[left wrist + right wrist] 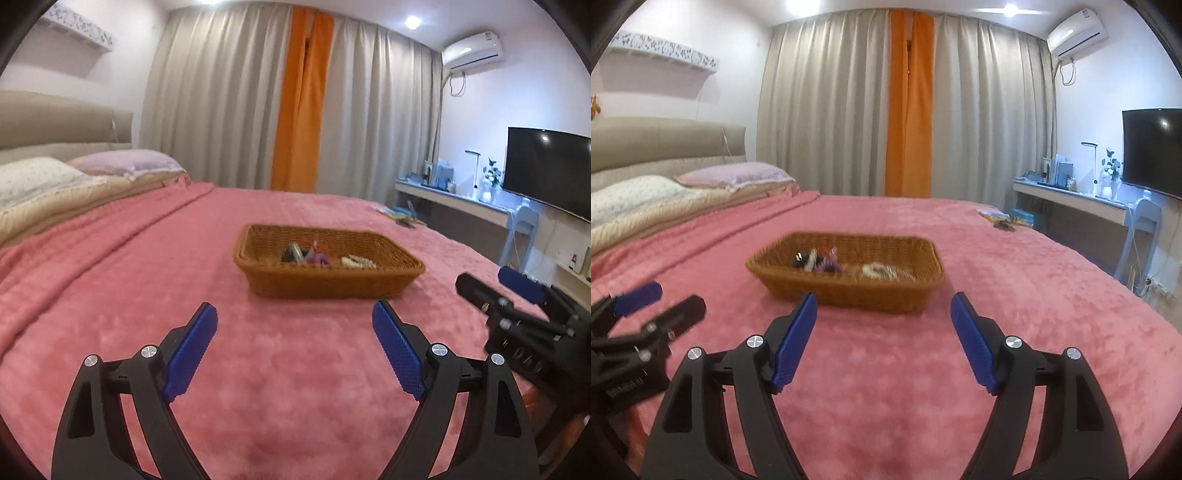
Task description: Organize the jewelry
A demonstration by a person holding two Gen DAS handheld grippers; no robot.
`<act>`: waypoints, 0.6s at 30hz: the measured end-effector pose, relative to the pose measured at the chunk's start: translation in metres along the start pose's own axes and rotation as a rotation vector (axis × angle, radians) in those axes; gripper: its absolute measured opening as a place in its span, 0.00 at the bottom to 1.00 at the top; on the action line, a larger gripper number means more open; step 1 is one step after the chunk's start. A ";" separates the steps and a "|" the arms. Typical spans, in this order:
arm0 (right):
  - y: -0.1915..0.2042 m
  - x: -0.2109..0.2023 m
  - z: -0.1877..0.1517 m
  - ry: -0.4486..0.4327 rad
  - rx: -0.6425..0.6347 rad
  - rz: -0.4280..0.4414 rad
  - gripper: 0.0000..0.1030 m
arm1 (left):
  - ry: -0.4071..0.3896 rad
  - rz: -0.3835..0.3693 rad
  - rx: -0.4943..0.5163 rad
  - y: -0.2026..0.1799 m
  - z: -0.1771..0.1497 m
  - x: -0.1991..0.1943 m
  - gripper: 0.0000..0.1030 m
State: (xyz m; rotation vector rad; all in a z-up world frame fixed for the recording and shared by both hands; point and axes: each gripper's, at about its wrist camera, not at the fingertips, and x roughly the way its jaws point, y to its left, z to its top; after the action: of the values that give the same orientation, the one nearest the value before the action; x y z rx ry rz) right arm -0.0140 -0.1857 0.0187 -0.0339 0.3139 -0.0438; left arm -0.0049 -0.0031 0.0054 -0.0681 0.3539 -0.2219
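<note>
In the lower left of the left wrist view, the left gripper [293, 317] stands wide with nothing between its fingers, probably ready for a reach. The basket [321, 284] sits in the middle of the frame on the pink blanket [110, 280], with the jewelry [314, 254] heaped inside, so the pieces stay together. At the right edge, the right gripper [882, 308] is wide and empty too, beside the basket's near side.

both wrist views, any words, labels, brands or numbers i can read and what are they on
No text here can be read for certain.
Right gripper body, left wrist view: pale raised lettering, too blurred to read.
Left gripper body, right wrist view: a line of white print, blurred and at an angle, unreadable.
Air conditioner: small label at its top, too small to read.
Wicker basket, television: no text seen.
</note>
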 end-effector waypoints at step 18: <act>0.009 -0.009 -0.007 -0.042 -0.030 -0.011 0.81 | -0.006 0.074 0.027 -0.007 -0.008 0.006 0.92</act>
State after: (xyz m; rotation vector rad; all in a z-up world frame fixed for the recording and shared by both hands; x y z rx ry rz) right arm -0.0247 -0.1769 0.0141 -0.0659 0.2724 -0.0496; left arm -0.0036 -0.0113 -0.0035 -0.0288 0.3470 -0.1535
